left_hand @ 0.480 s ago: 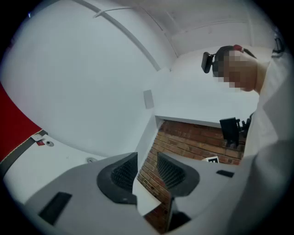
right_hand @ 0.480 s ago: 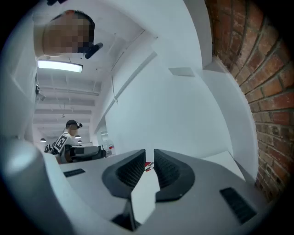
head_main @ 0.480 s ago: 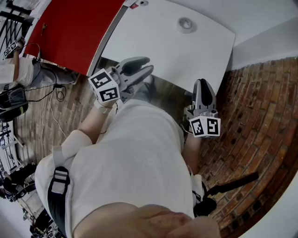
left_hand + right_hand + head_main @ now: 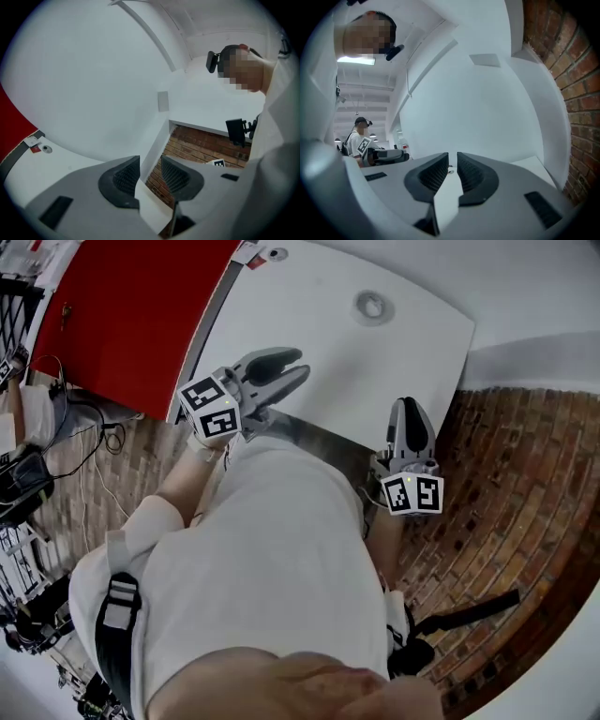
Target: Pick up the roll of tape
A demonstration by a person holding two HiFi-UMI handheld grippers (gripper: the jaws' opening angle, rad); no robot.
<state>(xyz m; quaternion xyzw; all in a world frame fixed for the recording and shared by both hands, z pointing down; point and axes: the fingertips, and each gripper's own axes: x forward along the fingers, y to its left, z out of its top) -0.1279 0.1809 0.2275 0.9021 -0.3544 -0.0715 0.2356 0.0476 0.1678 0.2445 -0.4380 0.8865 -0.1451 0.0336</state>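
Observation:
The roll of tape (image 4: pixel 372 306), a small pale ring, lies flat near the far edge of the white table (image 4: pixel 309 324). My left gripper (image 4: pixel 298 367) reaches over the table's near edge, well short and to the left of the roll. In the left gripper view its jaws (image 4: pixel 150 164) stand almost together, with only a narrow gap and nothing in it. My right gripper (image 4: pixel 410 407) hovers at the near edge below the roll. In its own view the jaws (image 4: pixel 453 159) are shut and empty.
A red panel (image 4: pixel 131 306) adjoins the table on the left. Brick floor (image 4: pixel 525 484) runs to the right, and cables and gear (image 4: pixel 56 437) lie at the far left. A white wall (image 4: pixel 478 103) rises behind the table. Another person (image 4: pixel 356 136) stands far off.
The head view has dipped, so the table and roll sit a little lower in frame. My left gripper has edged further over the table. The right gripper has kept its place.

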